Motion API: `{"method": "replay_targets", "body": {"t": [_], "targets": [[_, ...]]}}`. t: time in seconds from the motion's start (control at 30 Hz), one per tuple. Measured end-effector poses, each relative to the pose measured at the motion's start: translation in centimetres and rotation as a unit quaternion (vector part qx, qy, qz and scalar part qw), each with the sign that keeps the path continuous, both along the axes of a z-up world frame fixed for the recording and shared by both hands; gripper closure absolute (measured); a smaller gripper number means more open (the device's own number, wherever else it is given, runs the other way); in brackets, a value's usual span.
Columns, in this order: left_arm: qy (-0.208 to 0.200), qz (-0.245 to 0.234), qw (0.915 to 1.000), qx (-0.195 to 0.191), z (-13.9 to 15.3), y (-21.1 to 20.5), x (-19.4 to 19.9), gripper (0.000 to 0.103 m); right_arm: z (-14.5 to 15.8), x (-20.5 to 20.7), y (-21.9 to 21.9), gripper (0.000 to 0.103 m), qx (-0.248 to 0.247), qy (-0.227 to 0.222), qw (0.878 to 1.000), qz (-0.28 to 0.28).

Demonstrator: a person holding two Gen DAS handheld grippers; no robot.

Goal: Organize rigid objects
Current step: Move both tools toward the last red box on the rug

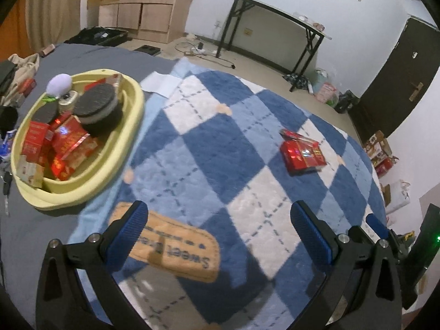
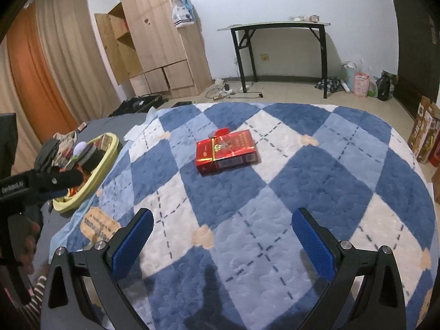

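Note:
A red box (image 1: 302,154) (image 2: 227,150) lies alone on the blue and white checked blanket (image 1: 220,148) (image 2: 275,192), its lid flap partly raised. A yellow basin (image 1: 129,126) (image 2: 108,162) at the blanket's left edge holds several red boxes, a black round container (image 1: 99,108) and a white ball (image 1: 59,84). My left gripper (image 1: 220,217) is open above the blanket, nearer me than the basin and the box, with nothing between its fingers. My right gripper (image 2: 222,225) is open too, with nothing in it, short of the red box. The left gripper shows at the left of the right wrist view (image 2: 57,185).
The blanket lies on a grey bed sheet (image 1: 90,55). A tan label (image 1: 176,250) is sewn on the blanket's near left corner. Beyond the bed stand a black folding table (image 2: 280,27), a wooden wardrobe (image 2: 159,41) and bags on the floor (image 2: 360,82). Cardboard boxes (image 2: 425,132) stand at right.

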State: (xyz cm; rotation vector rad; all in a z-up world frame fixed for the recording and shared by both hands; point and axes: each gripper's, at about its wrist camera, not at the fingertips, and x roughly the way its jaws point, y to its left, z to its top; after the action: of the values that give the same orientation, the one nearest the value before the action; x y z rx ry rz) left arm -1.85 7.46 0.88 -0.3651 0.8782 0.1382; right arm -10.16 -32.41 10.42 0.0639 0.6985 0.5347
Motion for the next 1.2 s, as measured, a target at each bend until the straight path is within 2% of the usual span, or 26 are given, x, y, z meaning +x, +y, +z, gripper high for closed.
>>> {"method": "replay_targets", "body": {"t": [0.07, 0.23, 0.6, 1.2], "targets": [[-0.006, 0.013, 0.9998, 0.016, 0.1, 0.5, -0.3, 0.000, -0.2, 0.2, 0.4, 0.000, -0.002, 0.004, 1.000, 0.004], [-0.001, 0.022, 0.9998, -0.001, -0.1, 1.1, -0.1, 0.000, -0.6, 0.2, 1.0, 0.000, -0.008, 0.004, 1.000, 0.009], [-0.011, -0.016, 0.9998, 0.007, 0.5, -0.9, 0.1, 0.000, -1.0, 0.2, 1.0, 0.000, -0.011, 0.005, 1.000, 0.006], [-0.002, -0.007, 1.0000, -0.006, 0.1, -0.3, 0.1, 0.000, -1.2, 0.4, 0.9, 0.000, -0.016, 0.008, 1.000, 0.007]]}}
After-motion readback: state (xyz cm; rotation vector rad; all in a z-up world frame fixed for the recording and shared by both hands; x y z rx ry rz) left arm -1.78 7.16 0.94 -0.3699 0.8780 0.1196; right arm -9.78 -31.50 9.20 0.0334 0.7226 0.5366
